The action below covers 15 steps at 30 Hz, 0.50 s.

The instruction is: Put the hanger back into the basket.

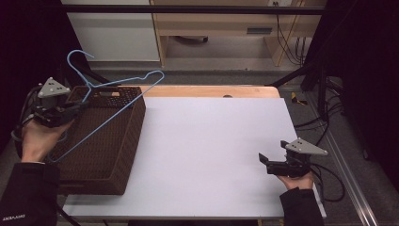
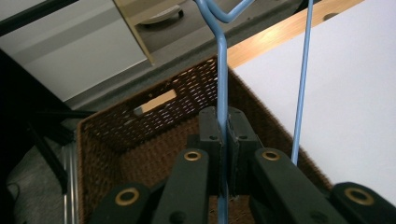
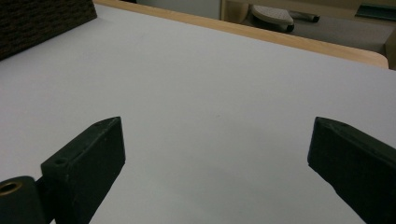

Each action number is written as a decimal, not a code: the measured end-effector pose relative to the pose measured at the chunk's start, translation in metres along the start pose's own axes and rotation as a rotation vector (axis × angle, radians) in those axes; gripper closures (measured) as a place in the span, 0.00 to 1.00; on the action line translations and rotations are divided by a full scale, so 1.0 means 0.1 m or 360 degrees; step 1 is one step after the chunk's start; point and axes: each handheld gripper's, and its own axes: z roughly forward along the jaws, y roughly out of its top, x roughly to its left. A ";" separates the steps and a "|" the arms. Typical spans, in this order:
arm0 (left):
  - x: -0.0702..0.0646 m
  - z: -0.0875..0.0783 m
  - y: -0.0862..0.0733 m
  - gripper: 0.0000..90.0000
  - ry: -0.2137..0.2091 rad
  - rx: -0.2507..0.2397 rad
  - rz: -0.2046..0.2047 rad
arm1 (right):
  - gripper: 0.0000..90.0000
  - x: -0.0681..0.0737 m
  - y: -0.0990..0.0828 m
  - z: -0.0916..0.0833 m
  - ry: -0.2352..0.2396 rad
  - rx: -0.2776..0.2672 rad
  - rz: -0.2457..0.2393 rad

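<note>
The light, springy blue wire hanger (image 1: pixel 110 96) was pinched at its neck by the left claw (image 2: pixel 223 140) above the wicker basket (image 1: pixel 123 141) at nine o'clock; the right claw (image 1: pixel 269 160) was held released over the counter (image 1: pixel 207 141).

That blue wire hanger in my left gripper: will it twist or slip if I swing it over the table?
Likely yes. The left gripper pinches the hanger on one thin rod, so it may pivot. Smooth-looking wire could slide. It looks light; its long frame overhangs the basket.

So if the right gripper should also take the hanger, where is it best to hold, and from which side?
Probably the long straight bottom wire of the hanger, coming from the table side. It slants free above the basket, while the left gripper already clamps the neck. The right gripper is open, and its jaws should close across the thin wire.
</note>
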 end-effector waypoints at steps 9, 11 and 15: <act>0.22 0.05 -0.25 0.96 0.0084 0.0043 -0.0057 | 0.05 0.00 0.00 0.00 -0.0002 0.0002 -0.0002; 0.27 0.07 -0.33 0.96 0.0110 0.0061 -0.0047 | 0.05 0.00 0.00 0.01 -0.0002 0.0003 -0.0001; 0.32 0.09 -0.42 0.96 0.0132 0.0079 -0.0046 | 0.05 0.00 0.00 0.01 0.0002 0.0007 -0.0001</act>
